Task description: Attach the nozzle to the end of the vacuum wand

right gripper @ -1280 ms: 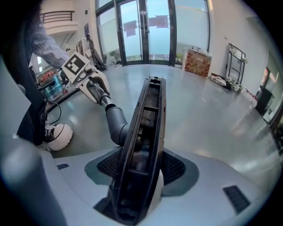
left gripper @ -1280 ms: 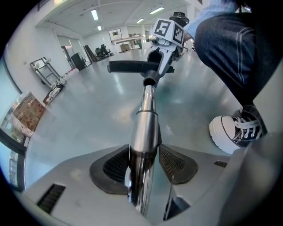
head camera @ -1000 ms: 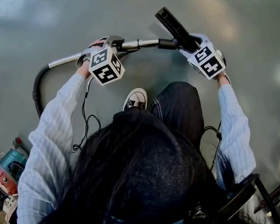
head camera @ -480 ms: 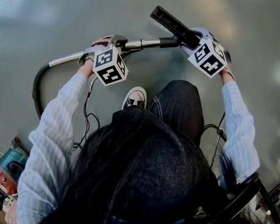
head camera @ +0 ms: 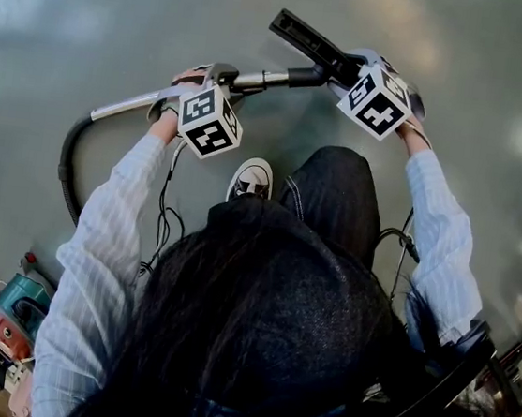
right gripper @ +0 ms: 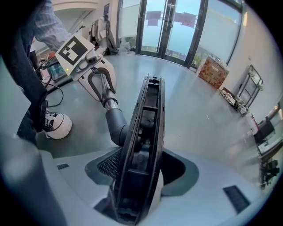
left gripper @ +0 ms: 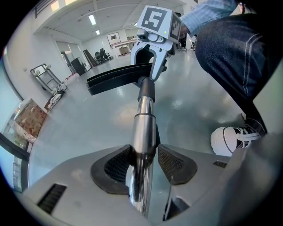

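**Wand and nozzle held end to end between two grippers**

Left gripper (left gripper: 144,162): the jaws have just been closing a little, and the wand (left gripper: 144,126) lies clamped between the pads. Its long axis runs straight out ahead of these jaws toward the right gripper (right gripper: 140,170) and ends in a dark collar (left gripper: 147,88). Behind the left gripper the tube passes into the hose (head camera: 66,165).

Right gripper: the jaws stand wide but bear on both faces of the nozzle (right gripper: 146,132). It is held edge-up, so its long bar rises ahead of the jaws, across the wand's line. The neck (right gripper: 116,126) leaves the bar on the side toward the left gripper and curves to meet the wand's end. In the head view the two parts touch there, with no gap to be seen. Whether the neck is pushed fully home cannot be told.

The joint lies just ahead of the right gripper and well ahead of the left. Judged from this, what remains is a push along the wand's axis, right gripper toward left, with the neck kept in line with the tube.
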A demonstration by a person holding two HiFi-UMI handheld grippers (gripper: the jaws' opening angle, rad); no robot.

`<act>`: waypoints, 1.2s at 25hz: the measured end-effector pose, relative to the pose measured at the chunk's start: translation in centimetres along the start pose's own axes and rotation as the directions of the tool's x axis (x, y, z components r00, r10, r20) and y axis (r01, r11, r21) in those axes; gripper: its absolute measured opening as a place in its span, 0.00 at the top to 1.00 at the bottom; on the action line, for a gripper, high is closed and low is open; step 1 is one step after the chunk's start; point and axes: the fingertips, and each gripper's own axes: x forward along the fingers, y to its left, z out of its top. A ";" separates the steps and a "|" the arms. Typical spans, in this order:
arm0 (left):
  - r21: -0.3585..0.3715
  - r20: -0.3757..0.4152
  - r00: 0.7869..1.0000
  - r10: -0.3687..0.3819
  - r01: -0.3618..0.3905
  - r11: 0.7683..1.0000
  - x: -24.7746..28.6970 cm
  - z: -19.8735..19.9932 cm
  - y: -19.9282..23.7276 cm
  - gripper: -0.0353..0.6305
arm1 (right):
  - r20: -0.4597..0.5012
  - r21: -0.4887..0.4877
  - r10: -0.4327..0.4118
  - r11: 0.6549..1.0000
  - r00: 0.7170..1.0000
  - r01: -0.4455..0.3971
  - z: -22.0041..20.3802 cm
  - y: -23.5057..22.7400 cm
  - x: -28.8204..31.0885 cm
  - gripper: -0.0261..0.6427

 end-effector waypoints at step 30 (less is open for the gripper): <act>-0.711 0.287 0.921 0.265 0.019 0.703 -6.7 2.0 4.3 0.91 | 0.407 0.647 -0.168 0.746 0.898 -0.154 -0.1 -0.2 -4.4 0.64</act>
